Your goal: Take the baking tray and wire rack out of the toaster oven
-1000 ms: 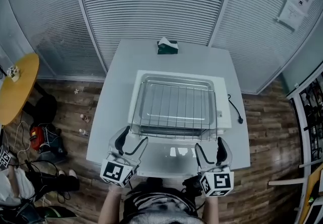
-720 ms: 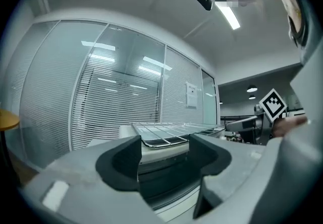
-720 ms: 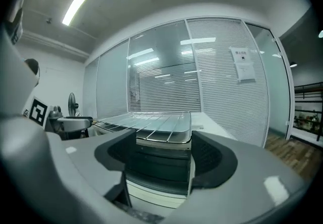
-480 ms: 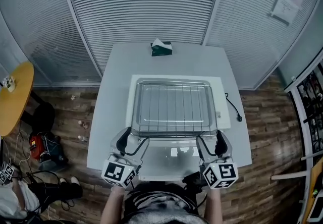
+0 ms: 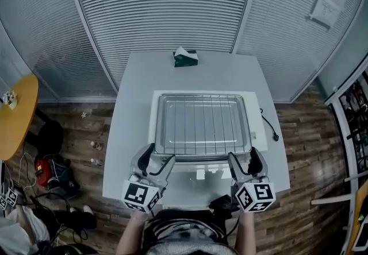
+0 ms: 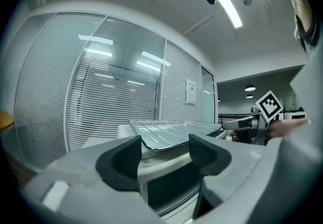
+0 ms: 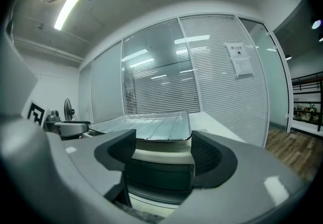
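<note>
A metal baking tray with a wire rack [image 5: 202, 124] on it lies flat on top of the white toaster oven [image 5: 257, 136]. The oven's glass door [image 5: 198, 178] hangs open toward me. My left gripper [image 5: 158, 159] is open at the tray's front left corner with nothing between its pads. My right gripper [image 5: 244, 159] stands open at the front right corner, also holding nothing. In the left gripper view the tray [image 6: 166, 132] shows beyond the open left gripper [image 6: 164, 155], above the dark oven mouth. The right gripper view shows the tray [image 7: 151, 127] past the open right gripper [image 7: 164, 152].
The oven stands on a grey table [image 5: 132, 104]. A green tissue box [image 5: 186, 57] sits at the table's far edge. The oven's power cord and plug [image 5: 270, 130] lie to the right. A yellow round table [image 5: 14, 110] is off to the left, and blind-covered glass walls stand behind.
Both grippers have shifted a little sideways along the oven's front, jaws still wide. The tray and rack have stayed on the oven top.
</note>
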The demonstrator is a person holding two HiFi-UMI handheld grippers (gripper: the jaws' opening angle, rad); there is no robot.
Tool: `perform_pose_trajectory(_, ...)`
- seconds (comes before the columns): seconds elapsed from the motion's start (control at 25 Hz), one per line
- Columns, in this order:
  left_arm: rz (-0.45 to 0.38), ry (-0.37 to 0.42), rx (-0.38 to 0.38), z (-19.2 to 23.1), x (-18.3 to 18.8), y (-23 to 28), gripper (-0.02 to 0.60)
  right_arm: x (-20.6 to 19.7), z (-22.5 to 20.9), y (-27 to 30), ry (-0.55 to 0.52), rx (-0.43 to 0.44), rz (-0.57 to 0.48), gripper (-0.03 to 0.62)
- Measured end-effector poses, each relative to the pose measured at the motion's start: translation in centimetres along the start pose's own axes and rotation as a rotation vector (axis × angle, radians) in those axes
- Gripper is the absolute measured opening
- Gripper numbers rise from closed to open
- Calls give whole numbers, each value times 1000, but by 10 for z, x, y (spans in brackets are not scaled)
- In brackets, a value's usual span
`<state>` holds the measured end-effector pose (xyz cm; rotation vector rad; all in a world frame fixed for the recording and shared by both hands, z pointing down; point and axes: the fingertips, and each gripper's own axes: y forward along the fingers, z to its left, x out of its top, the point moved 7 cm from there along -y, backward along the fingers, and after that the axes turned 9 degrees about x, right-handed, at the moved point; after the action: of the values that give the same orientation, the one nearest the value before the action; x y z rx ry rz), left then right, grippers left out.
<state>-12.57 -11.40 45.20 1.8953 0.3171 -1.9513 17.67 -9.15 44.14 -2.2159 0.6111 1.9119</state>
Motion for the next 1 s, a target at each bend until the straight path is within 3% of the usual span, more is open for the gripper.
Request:
perform_pose_trajectory(0.4, 23, 19, 42, -10, 0, 1, 302, -1, -5, 1, 4, -33, -6, 333)
perform_pose_trajectory(0.56, 15, 8, 45, -6, -1, -3, 302, 1, 1, -4, -56, -67, 4, 334)
perform_pose_trajectory(0.68, 9, 82, 54, -12, -1, -10, 302, 4, 4, -14, -79, -80, -31, 334)
perform_pose_trajectory(0.84, -4, 47, 64, -12, -3, -24, 302, -1, 18, -16, -98, -43, -24, 334)
perform_pose_trajectory(1.0, -7, 64, 83, -22, -4, -37, 290, -12, 33, -17, -87, 16, 2, 308)
